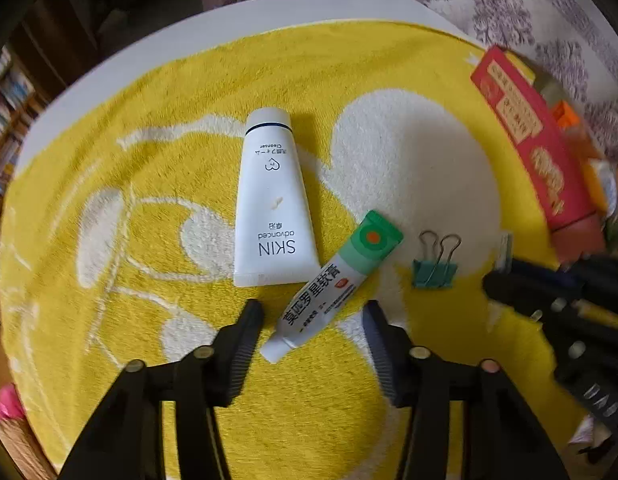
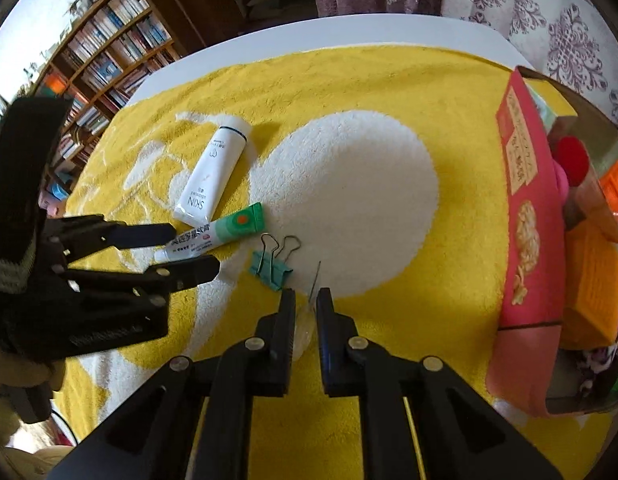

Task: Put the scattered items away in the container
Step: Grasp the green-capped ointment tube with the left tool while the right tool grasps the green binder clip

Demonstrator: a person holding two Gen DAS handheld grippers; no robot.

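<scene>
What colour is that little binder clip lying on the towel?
The binder clip is teal green with silver wire handles; the left wrist view shows it best.

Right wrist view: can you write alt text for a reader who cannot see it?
The right gripper is shut on a small clear item on a yellow towel, beside a green binder clip. The left gripper straddles a small green-capped tube below a white cleanser tube; a pink box stands at right.

Two tubes (image 1: 275, 204) (image 1: 329, 284), one binder clip (image 1: 433, 270), one red box (image 1: 537, 152).
</scene>
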